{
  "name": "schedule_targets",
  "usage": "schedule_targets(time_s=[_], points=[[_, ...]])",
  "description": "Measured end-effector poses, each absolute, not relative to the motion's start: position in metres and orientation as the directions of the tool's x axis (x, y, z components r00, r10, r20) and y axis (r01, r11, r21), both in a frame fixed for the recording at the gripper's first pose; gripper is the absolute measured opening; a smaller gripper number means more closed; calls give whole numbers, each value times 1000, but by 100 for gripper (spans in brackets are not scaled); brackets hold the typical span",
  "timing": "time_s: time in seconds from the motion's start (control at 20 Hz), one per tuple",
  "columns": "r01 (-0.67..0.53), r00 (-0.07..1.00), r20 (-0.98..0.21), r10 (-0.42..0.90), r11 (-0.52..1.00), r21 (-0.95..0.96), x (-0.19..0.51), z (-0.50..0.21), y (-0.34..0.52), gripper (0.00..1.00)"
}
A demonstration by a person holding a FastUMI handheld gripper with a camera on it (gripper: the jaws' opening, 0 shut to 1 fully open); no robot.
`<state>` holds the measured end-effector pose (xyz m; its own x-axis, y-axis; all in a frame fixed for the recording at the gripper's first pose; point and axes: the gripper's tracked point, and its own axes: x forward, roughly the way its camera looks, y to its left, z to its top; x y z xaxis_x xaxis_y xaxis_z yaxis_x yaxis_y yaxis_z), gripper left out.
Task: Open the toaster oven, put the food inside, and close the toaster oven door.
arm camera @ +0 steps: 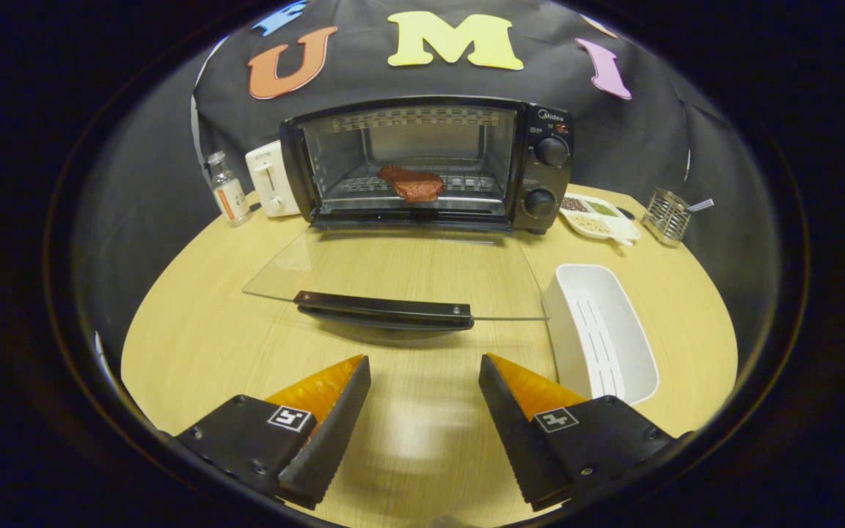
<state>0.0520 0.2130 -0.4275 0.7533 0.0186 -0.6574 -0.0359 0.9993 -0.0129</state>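
Wide and empty, the claw [424,411] hovers over the bench [202,323]. Just ahead lies the toaster oven's [430,165] lowered glass door [408,271], probably fragile; lift by its stiff dark handle [386,309]. Food [411,183] rests inside.

Claw [424,374]: fingers spread apart, empty, above the counter [210,308].
Toaster oven [430,161]: glass door [393,275] folded down flat, handle toward the claw.
Food [411,183]: reddish piece on the rack inside.
White tray [598,330]: right of the door.
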Motion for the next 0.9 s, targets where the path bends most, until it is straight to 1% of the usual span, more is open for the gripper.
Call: schedule_targets(time_s=[0.15,0.35,0.45,0.9], points=[[-45,755,-656,22,999,-19,62,-434,213,95],[-93,768,-640,33,994,-60,78,-432,222,95],[-97,757,-653,21,992,-81,77,-433,221,96],[-96,787,-615,47,994,-47,83,-380,226,97]])
